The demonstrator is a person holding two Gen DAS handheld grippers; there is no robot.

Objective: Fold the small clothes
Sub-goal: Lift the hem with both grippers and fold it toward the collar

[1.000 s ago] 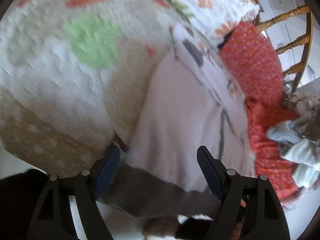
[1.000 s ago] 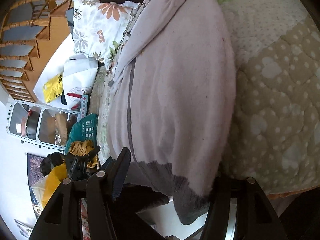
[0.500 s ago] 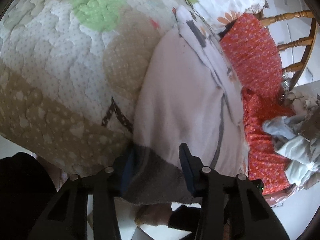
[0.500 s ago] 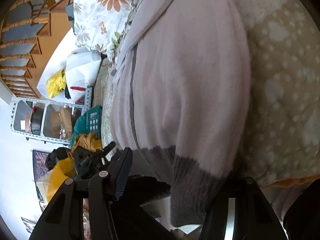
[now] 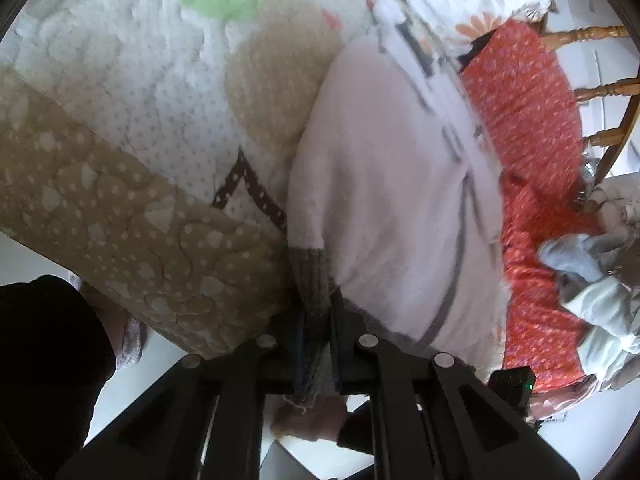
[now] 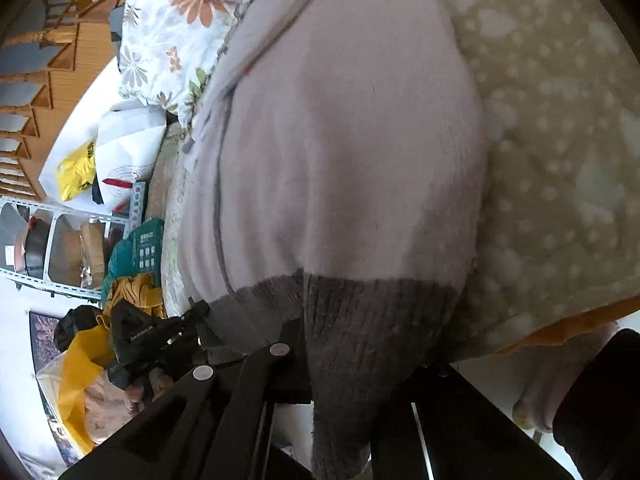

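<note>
A pale pink knitted sweater (image 5: 384, 184) with a grey ribbed hem (image 5: 312, 284) lies on a quilted bedspread (image 5: 120, 120). My left gripper (image 5: 316, 320) is shut on the grey hem at the sweater's near left corner. In the right wrist view the same sweater (image 6: 340, 140) fills the middle, and its grey hem (image 6: 360, 320) hangs over the bed edge. My right gripper (image 6: 348, 364) is closed around the hem; the cloth hides its right finger.
A red patterned cloth (image 5: 528, 128) and grey-white clothes (image 5: 592, 280) lie right of the sweater. A floral pillow (image 6: 172, 40), wooden chair (image 5: 600, 92), shelf rack (image 6: 52, 240) and bags (image 6: 76, 368) stand beyond the bed. A person's foot (image 6: 548, 400) is on the floor.
Both grippers moved in to the sweater's grey hem and closed on it. The left jaws went from wide open to shut; the right ones narrowed around the hem.
</note>
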